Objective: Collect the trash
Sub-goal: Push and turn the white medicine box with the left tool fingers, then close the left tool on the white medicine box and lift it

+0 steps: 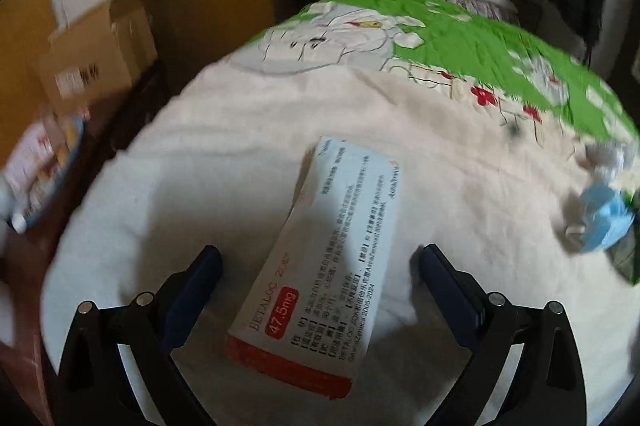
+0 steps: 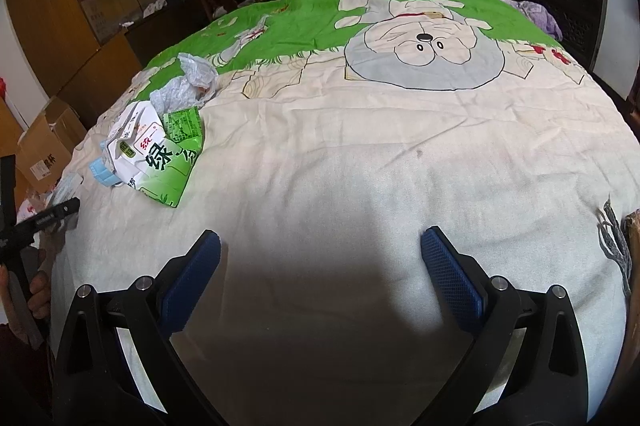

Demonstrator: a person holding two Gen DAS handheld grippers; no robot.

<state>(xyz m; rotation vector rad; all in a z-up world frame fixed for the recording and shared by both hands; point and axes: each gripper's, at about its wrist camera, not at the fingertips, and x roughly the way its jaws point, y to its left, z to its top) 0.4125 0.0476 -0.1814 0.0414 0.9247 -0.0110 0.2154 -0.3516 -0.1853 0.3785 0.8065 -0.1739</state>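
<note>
the left gripper (image 1: 318,258) hangs low over the cream part of the bed sheet (image 1: 240,130), its blue-padded fingers (image 1: 196,290) spread wide. a white and red medicine box (image 1: 320,266) lies flat on the sheet in the gap between them, its red end nearest the camera and its far end angled up and to the right; neither pad touches it. only the left wrist view shows this box.

the right gripper (image 2: 320,258) is likewise wide open, with nothing but bare sheet (image 2: 360,166) and its own shadow between the fingers (image 2: 452,278). at the left edge of this view, the other black gripper body (image 2: 40,222) shows, held in a hand (image 2: 38,290).

farther up, toward the bed's left edge, the right wrist view shows a small heap of trash: a crushed green and white drink carton (image 2: 154,158), a blue face mask (image 2: 105,175) tucked against its left side, and a crumpled clear plastic bag (image 2: 188,82) just behind. the left wrist view catches only the blue mask (image 1: 604,222) and a bit of crumpled plastic (image 1: 608,156) at its right margin, blurred.

beyond lies the green cartoon-cat print of the sheet (image 2: 424,54). off the bed's left side stand cardboard boxes (image 1: 92,66), also seen in the right wrist view (image 2: 44,146).
</note>
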